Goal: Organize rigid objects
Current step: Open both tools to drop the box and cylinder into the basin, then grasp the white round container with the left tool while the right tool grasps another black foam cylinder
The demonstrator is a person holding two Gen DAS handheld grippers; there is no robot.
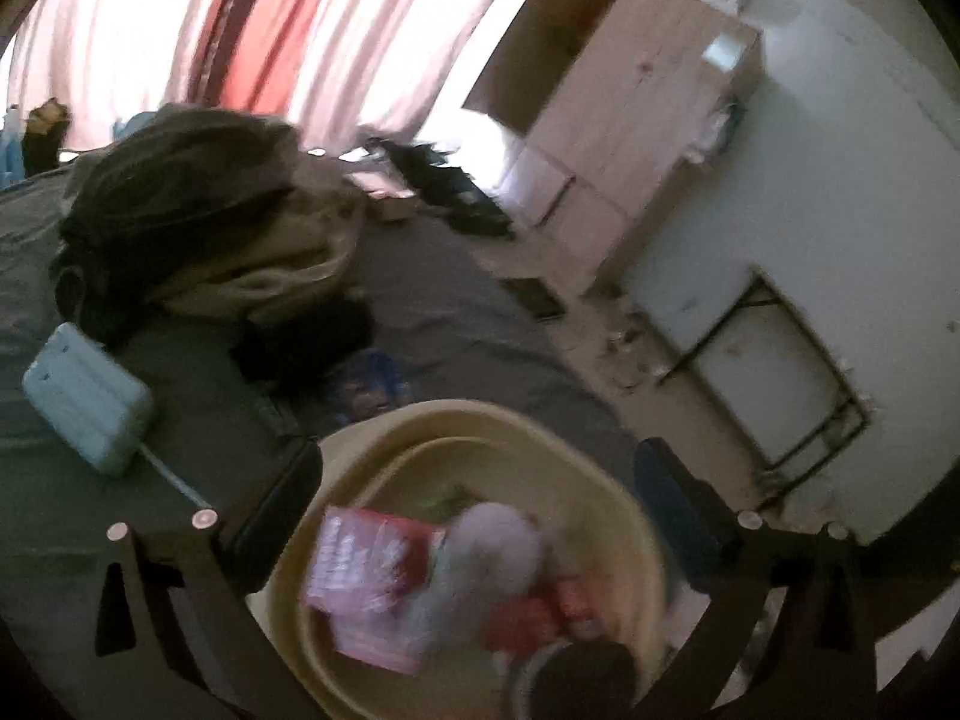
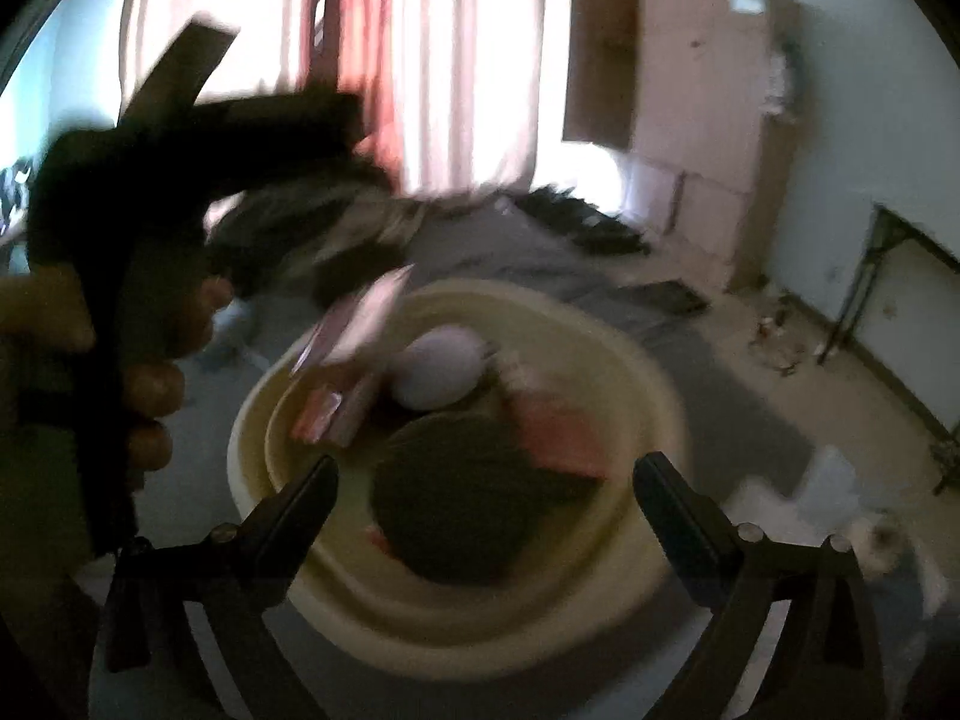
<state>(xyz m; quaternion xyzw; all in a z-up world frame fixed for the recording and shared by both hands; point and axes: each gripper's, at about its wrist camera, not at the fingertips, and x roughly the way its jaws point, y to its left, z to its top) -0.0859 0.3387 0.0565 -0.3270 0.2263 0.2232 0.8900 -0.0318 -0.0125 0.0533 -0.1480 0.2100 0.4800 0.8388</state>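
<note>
Basin [image 2: 654, 360], cream and round, sits on the grey bed [image 1: 198, 420] near its floor-side edge, and both claws hang over it. Inside lie a red-and-pink packet [image 1: 366, 576], a pale ball [image 2: 441, 369], a dark round thing [image 2: 468, 498] and a red box [image 2: 561, 438]. White lettering marks the packet, but blur leaves it unreadable.

Left claw [image 1: 480, 516] tilts down over the basin with its jaws spread wide and nothing between the pads. Right claw [image 2: 483, 519] is angled down the same way, jaws equally wide and empty.

From the right wrist view, a hand [image 2: 150, 396] grips the dark handle of the left tool beside the basin. A light-blue case [image 1: 84, 399] lies further in on the bed, near a heap of clothes [image 1: 198, 222].
</note>
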